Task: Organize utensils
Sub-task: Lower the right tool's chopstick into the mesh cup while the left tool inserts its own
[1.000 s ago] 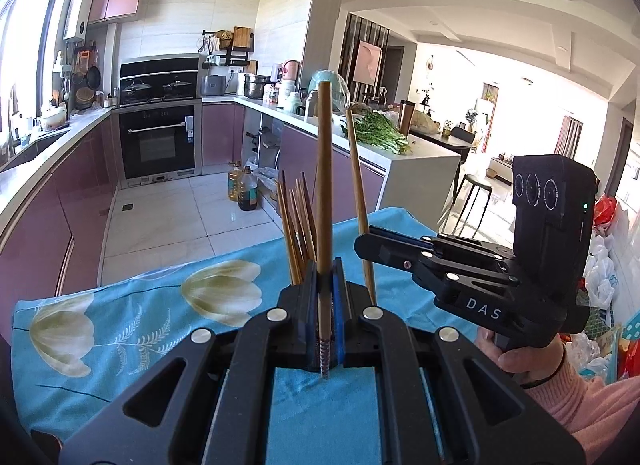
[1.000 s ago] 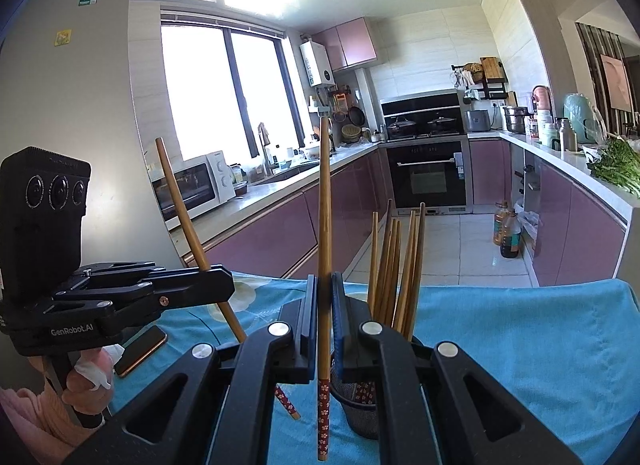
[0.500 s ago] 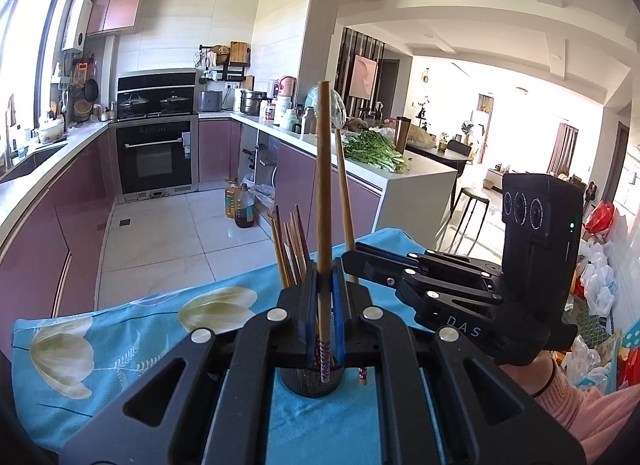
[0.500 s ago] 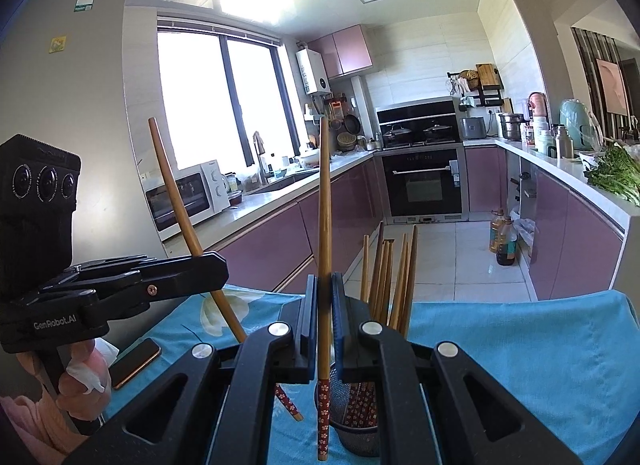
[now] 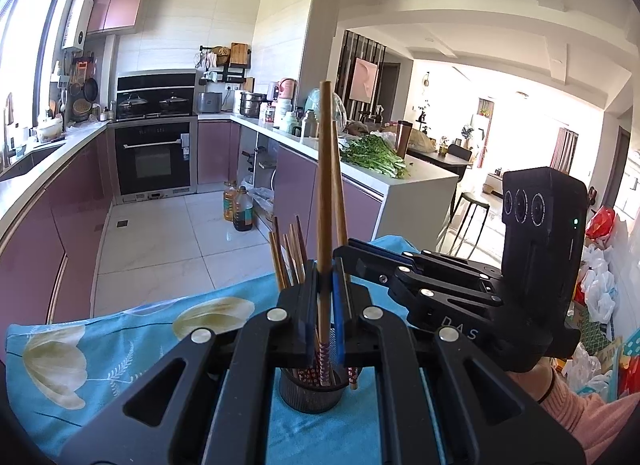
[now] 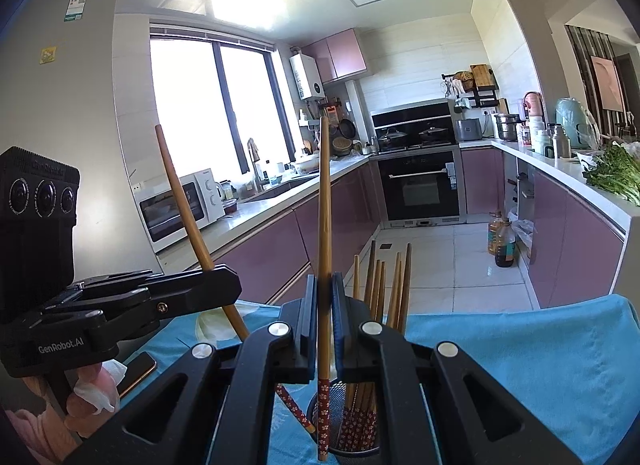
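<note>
The left gripper (image 5: 325, 297) is clamped on a single wooden chopstick (image 5: 324, 201), which stands nearly upright between its blue pads, its red flower-patterned lower end reaching down at the mouth of a dark mesh holder (image 5: 310, 395) that sits on the tabletop just in front of the gripper. Seen from the other side, this same chopstick leans to the left, its patterned tip close beside the holder's rim. The right gripper (image 6: 325, 305) is likewise closed on its own chopstick (image 6: 323, 225), held nearly upright, with the patterned end hanging in front of the holder (image 6: 352, 425); from this view I cannot tell whether that tip is inside the rim or just in front of it. A bundle of other chopsticks (image 6: 384, 285) already stands in the holder, thin ends up, patterned ends down inside the mesh. The tabletop is covered by a blue cloth (image 5: 120, 345) printed with pale flowers, and a phone (image 6: 138, 371) lies on it near the person's left hand (image 6: 90, 397). Beyond are purple kitchen cabinets (image 6: 344, 205) and an oven (image 6: 420, 189).
</note>
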`<action>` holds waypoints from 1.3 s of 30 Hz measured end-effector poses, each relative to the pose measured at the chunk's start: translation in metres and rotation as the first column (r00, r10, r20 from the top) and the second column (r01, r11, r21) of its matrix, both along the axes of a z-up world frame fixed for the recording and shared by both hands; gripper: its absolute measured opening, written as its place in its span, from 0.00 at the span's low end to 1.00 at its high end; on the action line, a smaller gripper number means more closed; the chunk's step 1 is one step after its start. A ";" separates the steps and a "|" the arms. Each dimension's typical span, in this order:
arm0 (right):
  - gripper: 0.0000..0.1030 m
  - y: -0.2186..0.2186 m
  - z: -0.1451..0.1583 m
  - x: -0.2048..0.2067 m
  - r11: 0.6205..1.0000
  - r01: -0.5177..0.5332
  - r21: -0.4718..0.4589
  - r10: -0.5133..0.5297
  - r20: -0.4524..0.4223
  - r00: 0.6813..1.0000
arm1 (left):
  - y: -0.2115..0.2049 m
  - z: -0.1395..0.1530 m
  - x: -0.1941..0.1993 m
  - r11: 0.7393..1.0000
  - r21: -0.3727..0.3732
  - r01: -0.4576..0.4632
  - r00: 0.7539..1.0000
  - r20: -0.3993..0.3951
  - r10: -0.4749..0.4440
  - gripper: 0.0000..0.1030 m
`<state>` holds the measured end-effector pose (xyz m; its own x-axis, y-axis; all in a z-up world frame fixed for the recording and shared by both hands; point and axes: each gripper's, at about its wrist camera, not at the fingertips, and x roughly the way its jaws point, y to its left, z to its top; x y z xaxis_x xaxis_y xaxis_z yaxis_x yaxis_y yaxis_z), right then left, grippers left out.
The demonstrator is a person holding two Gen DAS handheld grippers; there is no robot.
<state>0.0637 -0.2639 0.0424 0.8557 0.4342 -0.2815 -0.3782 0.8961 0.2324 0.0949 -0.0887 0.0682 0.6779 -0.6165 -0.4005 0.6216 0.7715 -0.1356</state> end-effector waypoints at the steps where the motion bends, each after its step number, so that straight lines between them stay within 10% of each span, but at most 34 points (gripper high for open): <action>1: 0.06 0.000 0.000 0.000 1.000 0.002 0.000 -0.002 -0.001 1.000 | -0.001 0.000 0.001 1.000 0.001 0.000 1.000 -0.002 0.000 0.07; 39: 0.06 0.001 -0.010 0.025 0.999 0.054 -0.004 -0.054 -0.060 0.997 | -0.016 -0.020 0.030 1.000 0.025 0.004 0.996 -0.090 -0.001 0.07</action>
